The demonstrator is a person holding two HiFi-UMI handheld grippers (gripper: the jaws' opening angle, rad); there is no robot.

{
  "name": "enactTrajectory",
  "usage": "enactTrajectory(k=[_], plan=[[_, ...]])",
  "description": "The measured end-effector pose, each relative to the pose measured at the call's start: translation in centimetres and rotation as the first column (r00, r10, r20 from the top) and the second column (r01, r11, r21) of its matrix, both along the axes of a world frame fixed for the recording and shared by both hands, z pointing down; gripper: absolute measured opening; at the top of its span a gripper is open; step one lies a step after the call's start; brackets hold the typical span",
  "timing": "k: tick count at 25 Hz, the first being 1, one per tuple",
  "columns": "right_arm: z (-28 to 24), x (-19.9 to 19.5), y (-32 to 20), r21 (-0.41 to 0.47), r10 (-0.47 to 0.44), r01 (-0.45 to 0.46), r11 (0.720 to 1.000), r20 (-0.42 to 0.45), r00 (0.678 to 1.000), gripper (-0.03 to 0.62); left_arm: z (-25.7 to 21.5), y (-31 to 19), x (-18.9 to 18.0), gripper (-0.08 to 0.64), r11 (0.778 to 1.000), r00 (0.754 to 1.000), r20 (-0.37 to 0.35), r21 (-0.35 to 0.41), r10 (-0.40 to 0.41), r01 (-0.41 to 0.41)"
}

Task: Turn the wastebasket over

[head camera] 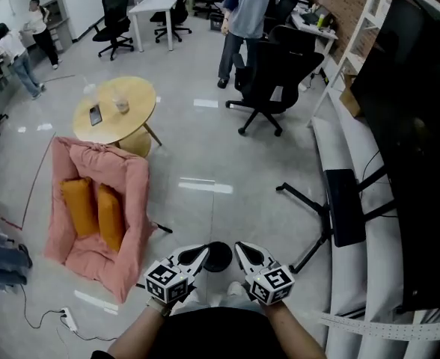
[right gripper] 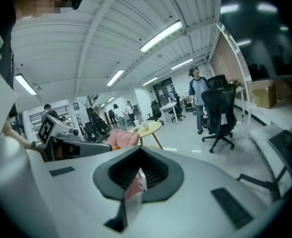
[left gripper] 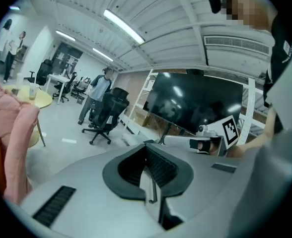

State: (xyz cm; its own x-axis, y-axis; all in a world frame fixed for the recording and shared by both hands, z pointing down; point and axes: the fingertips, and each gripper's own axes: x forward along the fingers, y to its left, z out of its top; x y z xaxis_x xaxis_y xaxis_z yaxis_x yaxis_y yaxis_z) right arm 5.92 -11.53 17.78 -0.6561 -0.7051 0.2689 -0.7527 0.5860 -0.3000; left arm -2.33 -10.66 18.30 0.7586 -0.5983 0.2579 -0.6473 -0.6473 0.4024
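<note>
In the head view a small black round wastebasket (head camera: 218, 256) stands on the grey floor near my feet, seen from above. My left gripper (head camera: 203, 253) and right gripper (head camera: 240, 247) hang at either side of it in the picture, well above the floor and apart from it. Both point forward and are shut with nothing between the fingers. In the left gripper view the left gripper (left gripper: 147, 152) shows shut jaws, with the right gripper (left gripper: 213, 142) beside it. The right gripper view shows the right gripper (right gripper: 140, 171) shut and the left gripper (right gripper: 61, 144) at its side. Neither gripper view shows the wastebasket.
A pink lounge chair (head camera: 130, 200) with orange cushions stands at the left, a round wooden table (head camera: 115, 109) behind it. A black office chair (head camera: 272, 73) and a standing person (head camera: 246, 21) are ahead. A large dark screen (head camera: 414, 126) on a stand fills the right. A power strip (head camera: 69, 318) lies at the lower left.
</note>
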Motion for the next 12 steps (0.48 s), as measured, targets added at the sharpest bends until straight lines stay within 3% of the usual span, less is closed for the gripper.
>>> enactTrajectory(k=[7, 12], plan=[[-5.9, 0.7, -1.6, 0.100, -0.026, 0.024, 0.995, 0.010, 1.000, 0.011, -5.7, -1.3, 0.8, 0.014, 0.991, 0.999, -0.018, 0.132, -0.030, 0.032], [-7.4, 0.5, -2.9, 0.136, -0.027, 0.025, 0.990, 0.013, 1.000, 0.011, -7.9, -2.4, 0.2, 0.014, 0.982, 0.997, -0.056, 0.180, -0.054, 0.063]])
